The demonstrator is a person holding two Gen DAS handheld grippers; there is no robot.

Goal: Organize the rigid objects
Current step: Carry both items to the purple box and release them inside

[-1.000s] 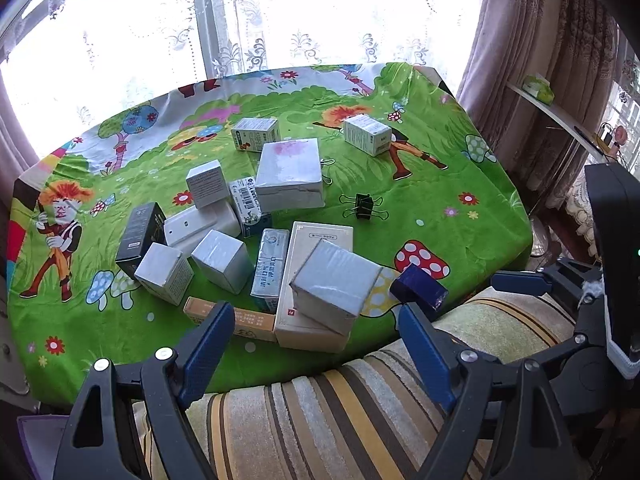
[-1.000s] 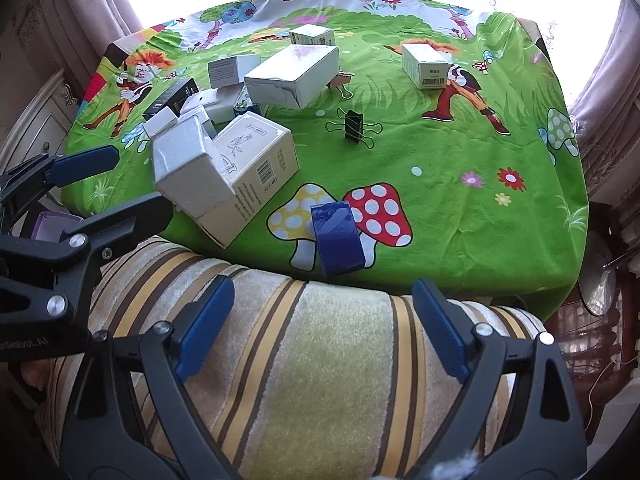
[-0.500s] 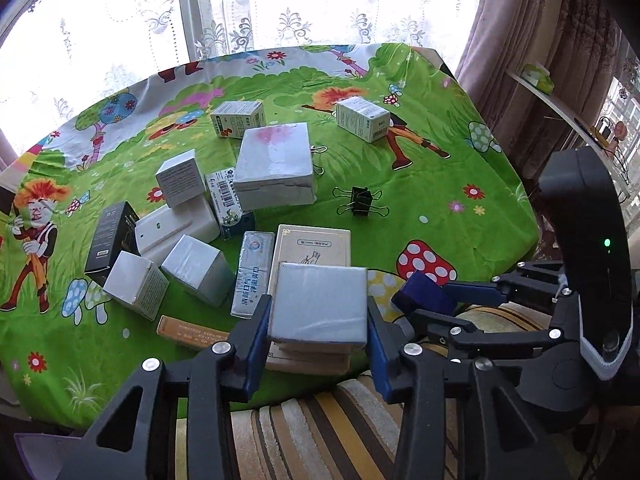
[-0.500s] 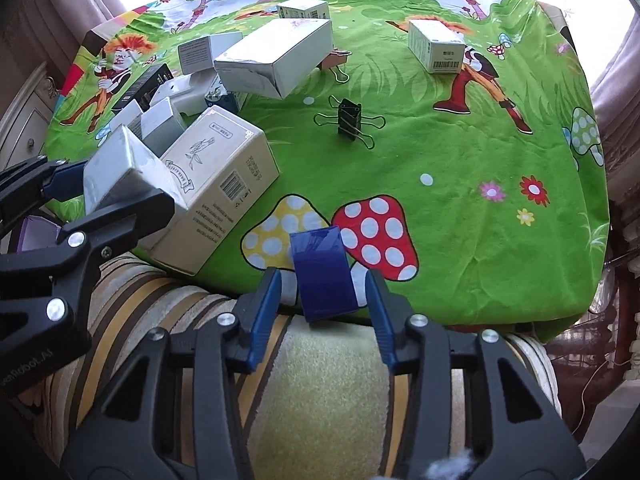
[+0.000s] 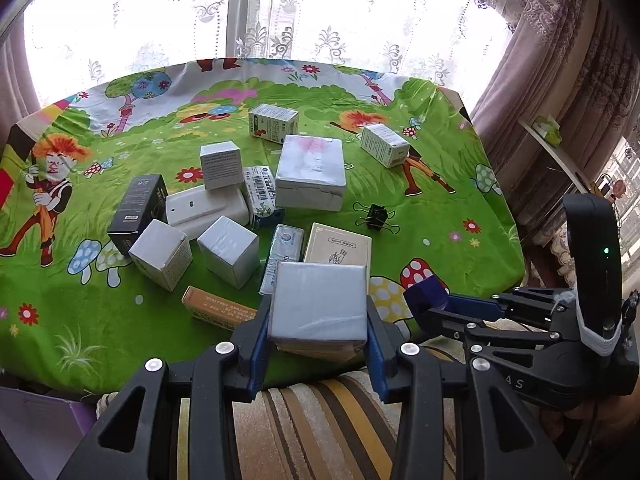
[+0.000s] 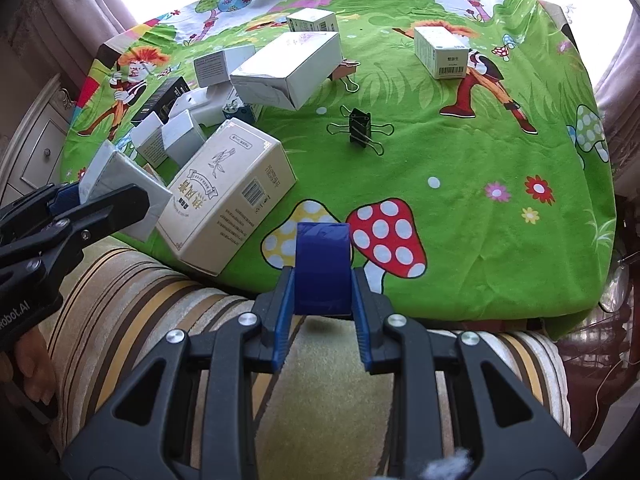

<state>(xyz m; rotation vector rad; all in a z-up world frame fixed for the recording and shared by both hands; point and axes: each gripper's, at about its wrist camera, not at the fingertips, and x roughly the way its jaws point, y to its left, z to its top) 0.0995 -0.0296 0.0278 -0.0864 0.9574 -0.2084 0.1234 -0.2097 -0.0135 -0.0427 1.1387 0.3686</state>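
My left gripper [image 5: 318, 312] is shut on a grey foil-wrapped box [image 5: 319, 300] that rests on a beige flat box [image 5: 338, 246] at the table's near edge. The grey box also shows in the right wrist view [image 6: 120, 184], with the beige box [image 6: 228, 196] beside it. My right gripper [image 6: 323, 276] is shut on a small dark blue box [image 6: 323, 268] at the near edge, over the mushroom print. The blue box shows in the left wrist view [image 5: 428, 294] too.
Several white and grey boxes [image 5: 312, 170] and a black box [image 5: 140, 208] crowd the left and middle of the green cartoon tablecloth [image 5: 440, 216]. A black binder clip [image 6: 360, 128] and a white box [image 6: 440, 52] lie right of them. A striped cushion [image 6: 332, 380] lies below the grippers.
Both grippers moved forward and shut: the left closed on the grey box, the right on the blue box. A second ago both were open and further back.
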